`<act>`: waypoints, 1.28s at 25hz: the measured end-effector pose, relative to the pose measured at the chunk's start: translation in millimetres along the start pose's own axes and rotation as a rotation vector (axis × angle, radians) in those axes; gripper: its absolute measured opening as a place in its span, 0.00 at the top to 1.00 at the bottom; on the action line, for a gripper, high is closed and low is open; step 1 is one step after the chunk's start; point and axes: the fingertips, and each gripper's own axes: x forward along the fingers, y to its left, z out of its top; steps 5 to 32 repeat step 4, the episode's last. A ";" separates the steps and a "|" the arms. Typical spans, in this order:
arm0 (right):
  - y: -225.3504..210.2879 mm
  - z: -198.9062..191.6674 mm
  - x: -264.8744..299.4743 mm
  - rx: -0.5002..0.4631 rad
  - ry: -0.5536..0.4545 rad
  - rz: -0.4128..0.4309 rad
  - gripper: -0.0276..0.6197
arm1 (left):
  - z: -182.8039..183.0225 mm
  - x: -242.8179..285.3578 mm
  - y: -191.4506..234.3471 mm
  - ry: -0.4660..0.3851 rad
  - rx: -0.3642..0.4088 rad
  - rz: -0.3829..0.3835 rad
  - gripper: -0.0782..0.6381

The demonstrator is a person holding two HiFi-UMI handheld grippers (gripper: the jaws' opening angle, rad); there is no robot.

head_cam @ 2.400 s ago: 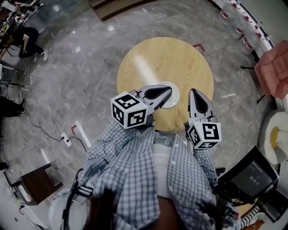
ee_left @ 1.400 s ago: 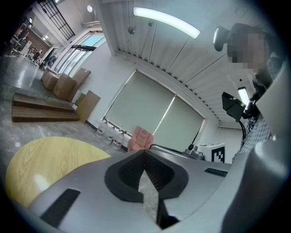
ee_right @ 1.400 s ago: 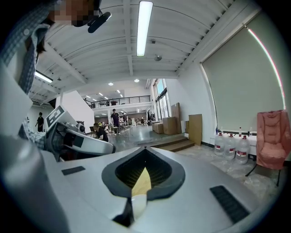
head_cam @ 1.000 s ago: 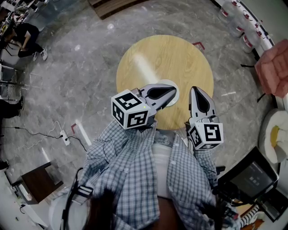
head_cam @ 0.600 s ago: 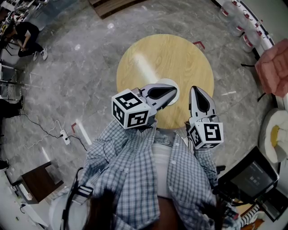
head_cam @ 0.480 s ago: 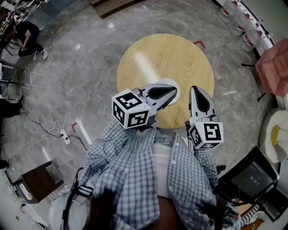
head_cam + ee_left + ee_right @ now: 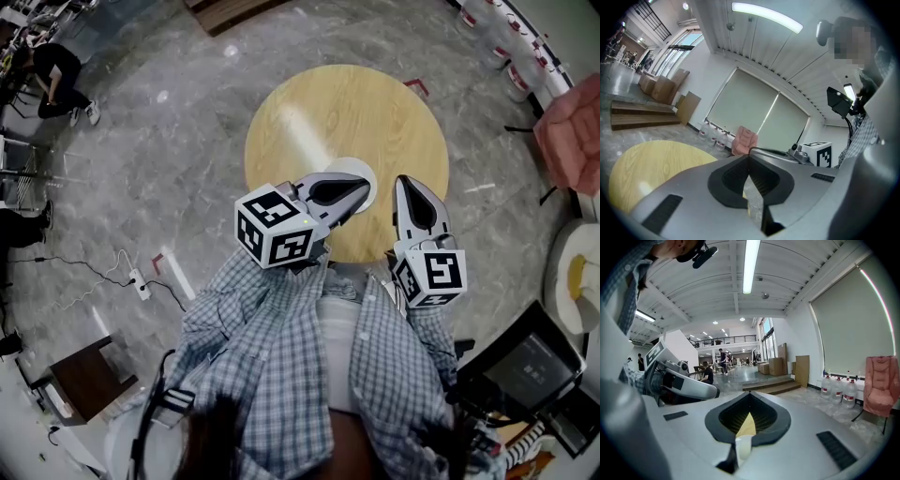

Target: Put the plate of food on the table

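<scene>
Head view: small round white plate sits on the round pale-wood table, under the tip of the left gripper, left of the right gripper. Left gripper view: jaws together, empty. Right gripper view: same, nothing held. Plate likely rigid, slick, breakable; pinch its rim.

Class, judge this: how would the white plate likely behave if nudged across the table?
The plate looks flat and low, so it would probably slide, not tip. The table looks smooth and glossy, suggesting little grip.
</scene>
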 end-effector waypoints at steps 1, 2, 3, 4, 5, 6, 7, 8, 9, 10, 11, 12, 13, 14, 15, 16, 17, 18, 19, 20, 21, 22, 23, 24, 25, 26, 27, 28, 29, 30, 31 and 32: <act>0.1 -0.9 0.3 0.000 0.003 0.001 0.95 | -0.5 0.2 0.3 0.001 -0.002 0.000 0.88; 0.1 -1.5 0.7 0.000 0.005 0.002 0.95 | -0.7 0.4 0.7 0.002 -0.003 0.001 0.88; 0.0 -2.0 1.1 -0.001 0.008 0.003 0.95 | -0.8 0.6 1.1 0.003 -0.004 0.001 0.88; -0.1 -2.5 1.5 -0.001 0.010 0.004 0.95 | -0.8 0.9 1.5 0.003 -0.004 0.002 0.88; -0.1 -2.5 1.5 -0.001 0.010 0.004 0.95 | -0.8 0.9 1.5 0.003 -0.004 0.002 0.88; -0.1 -2.5 1.5 -0.001 0.010 0.004 0.95 | -0.8 0.9 1.5 0.003 -0.004 0.002 0.88; -0.1 -2.5 1.5 -0.001 0.010 0.004 0.95 | -0.8 0.9 1.5 0.003 -0.004 0.002 0.88; -0.1 -2.5 1.5 -0.001 0.010 0.004 0.95 | -0.8 0.9 1.5 0.003 -0.004 0.002 0.88; -0.1 -2.5 1.5 -0.001 0.010 0.004 0.95 | -0.8 0.9 1.5 0.003 -0.004 0.002 0.88; -0.1 -2.5 1.5 -0.001 0.010 0.004 0.95 | -0.8 0.9 1.5 0.003 -0.004 0.002 0.88; -0.1 -2.5 1.5 -0.001 0.010 0.004 0.95 | -0.8 0.9 1.5 0.003 -0.004 0.002 0.88; -0.1 -2.5 1.5 -0.001 0.010 0.004 0.95 | -0.8 0.9 1.5 0.003 -0.004 0.002 0.88; -0.1 -2.5 1.5 -0.001 0.010 0.004 0.95 | -0.8 0.9 1.5 0.003 -0.004 0.002 0.88; -0.1 -2.5 1.5 -0.001 0.010 0.004 0.95 | -0.8 0.9 1.5 0.003 -0.004 0.002 0.88; -0.1 -2.5 1.5 -0.001 0.010 0.004 0.95 | -0.8 0.9 1.5 0.003 -0.004 0.002 0.88; -0.1 -2.5 1.5 -0.001 0.010 0.004 0.95 | -0.8 0.9 1.5 0.003 -0.004 0.002 0.88; -0.1 -2.5 1.5 -0.001 0.010 0.004 0.95 | -0.8 0.9 1.5 0.003 -0.004 0.002 0.88; -0.1 -2.5 1.5 -0.001 0.010 0.004 0.95 | -0.8 0.9 1.5 0.003 -0.004 0.002 0.88; -0.1 -2.5 1.5 -0.001 0.010 0.004 0.95 | -0.8 0.9 1.5 0.003 -0.004 0.002 0.88; -0.1 -2.5 1.5 -0.001 0.010 0.004 0.95 | -0.8 0.9 1.5 0.003 -0.004 0.002 0.88; -0.1 -2.5 1.5 -0.001 0.010 0.004 0.95 | -0.8 0.9 1.5 0.003 -0.004 0.002 0.88; -0.1 -2.5 1.5 -0.001 0.010 0.004 0.95 | -0.8 0.9 1.5 0.003 -0.004 0.002 0.88; -0.1 -2.5 1.5 -0.001 0.010 0.004 0.95 | -0.8 0.9 1.5 0.003 -0.004 0.002 0.88; -0.1 -2.5 1.5 -0.001 0.010 0.004 0.95 | -0.8 0.9 1.5 0.003 -0.004 0.002 0.88; -0.1 -2.5 1.5 -0.001 0.010 0.004 0.95 | -0.8 0.9 1.5 0.003 -0.004 0.002 0.88; -0.1 -2.5 1.5 -0.001 0.010 0.004 0.95 | -0.8 0.9 1.5 0.003 -0.004 0.002 0.88; -0.1 -2.5 1.5 -0.001 0.010 0.004 0.95 | -0.8 0.9 1.5 0.003 -0.004 0.002 0.88; -0.1 -2.5 1.5 -0.001 0.010 0.004 0.95 | -0.8 0.9 1.5 0.003 -0.004 0.002 0.88; -0.1 -2.5 1.5 -0.001 0.010 0.004 0.95 | -0.8 0.9 1.5 0.003 -0.004 0.002 0.88; -0.1 -2.5 1.5 -0.001 0.010 0.004 0.95 | -0.8 0.9 1.5 0.003 -0.004 0.002 0.88; -0.1 -2.5 1.5 -0.001 0.010 0.004 0.95 | -0.8 0.9 1.5 0.003 -0.004 0.002 0.88; -0.1 -2.5 1.5 -0.001 0.010 0.004 0.95 | -0.8 0.9 1.5 0.003 -0.004 0.002 0.88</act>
